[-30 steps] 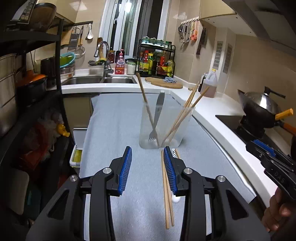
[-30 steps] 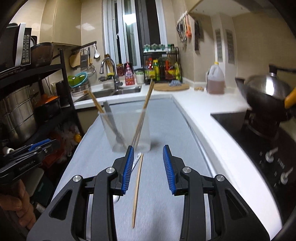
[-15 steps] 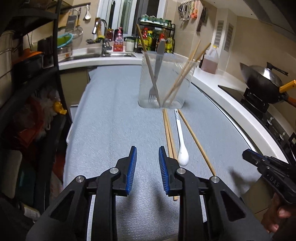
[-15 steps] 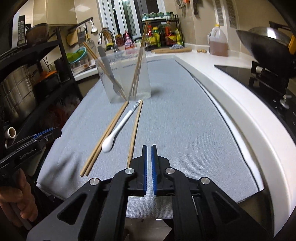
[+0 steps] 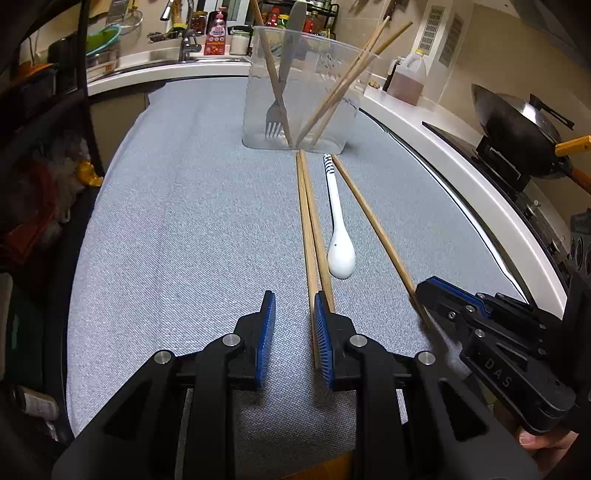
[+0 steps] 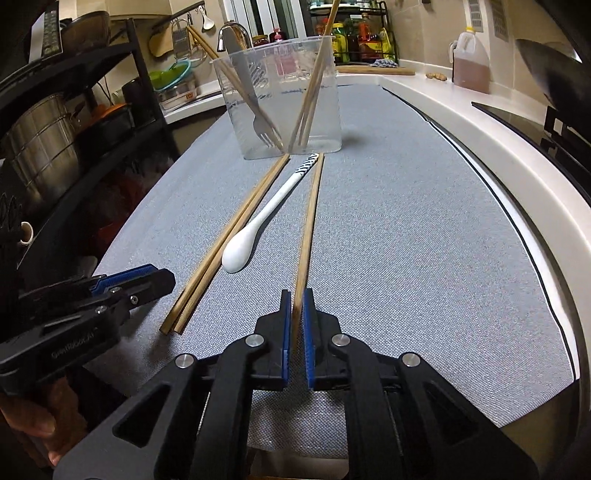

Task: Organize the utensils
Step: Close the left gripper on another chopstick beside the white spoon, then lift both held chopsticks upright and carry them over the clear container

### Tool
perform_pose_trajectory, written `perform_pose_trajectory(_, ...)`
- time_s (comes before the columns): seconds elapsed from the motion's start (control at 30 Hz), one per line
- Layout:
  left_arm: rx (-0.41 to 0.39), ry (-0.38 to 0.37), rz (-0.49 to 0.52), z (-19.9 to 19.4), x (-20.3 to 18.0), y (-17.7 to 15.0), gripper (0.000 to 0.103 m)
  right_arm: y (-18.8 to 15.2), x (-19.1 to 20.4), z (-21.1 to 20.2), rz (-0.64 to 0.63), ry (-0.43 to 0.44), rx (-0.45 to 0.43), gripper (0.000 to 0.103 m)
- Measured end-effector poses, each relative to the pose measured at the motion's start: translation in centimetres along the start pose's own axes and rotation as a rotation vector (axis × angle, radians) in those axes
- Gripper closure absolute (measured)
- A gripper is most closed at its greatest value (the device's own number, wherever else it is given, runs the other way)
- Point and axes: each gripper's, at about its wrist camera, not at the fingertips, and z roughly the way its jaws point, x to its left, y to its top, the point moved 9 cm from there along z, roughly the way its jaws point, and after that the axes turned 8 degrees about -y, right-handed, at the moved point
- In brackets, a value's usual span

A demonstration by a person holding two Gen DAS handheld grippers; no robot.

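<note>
Both wrist views look low along the mat [image 5: 184,221] toward the cup [image 6: 280,99], sharing it.

The single chopstick [image 6: 307,229] has its near end hidden between the right gripper [image 6: 294,306] pads; the chopstick pair's [image 5: 312,236] near ends vanish behind the left gripper [image 5: 294,306].

Pretty cramped kitchen: a white bench [image 5: 461,155] wraps around, covered by a grey cloth [image 5: 184,221]. Sink [image 5: 147,62] and tap [image 5: 186,33] at the far end, black metal shelving [image 6: 92,110] on the left, wok [image 5: 517,125] on the hob to the right, beige walls.
</note>
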Motion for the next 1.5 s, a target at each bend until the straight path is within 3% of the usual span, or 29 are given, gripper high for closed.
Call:
perform_pose_trajectory(0.57,0.024,0.057,0.069,1.0,-1.3,-0.4,0.081,-0.1,-0.3,1.0,-0.047,-0.045,0.005,0.092)
perform_pose_trajectory(0.73,0.021,0.071,0.081,1.1,-1.3,-0.4,0.081,0.0,-0.5,1.0,-0.047,-0.056,0.006,0.096)
perform_pose_trajectory(0.9,0.016,0.101,0.095,1.1,-1.1,-0.4,0.096,0.1,-1.5,0.9,-0.019,-0.083,0.014,0.098)
perform_pose_trajectory(1.13,0.000,0.136,0.007,-0.4,1.3,-0.9,0.096,-0.9,-3.5,-0.1,0.014,-0.110,0.018,0.097)
perform_pose_trajectory(1.5,-0.011,0.180,0.070,0.2,0.4,-0.6,0.096,-0.8,-3.6,0.0,0.018,-0.096,0.000,0.096)
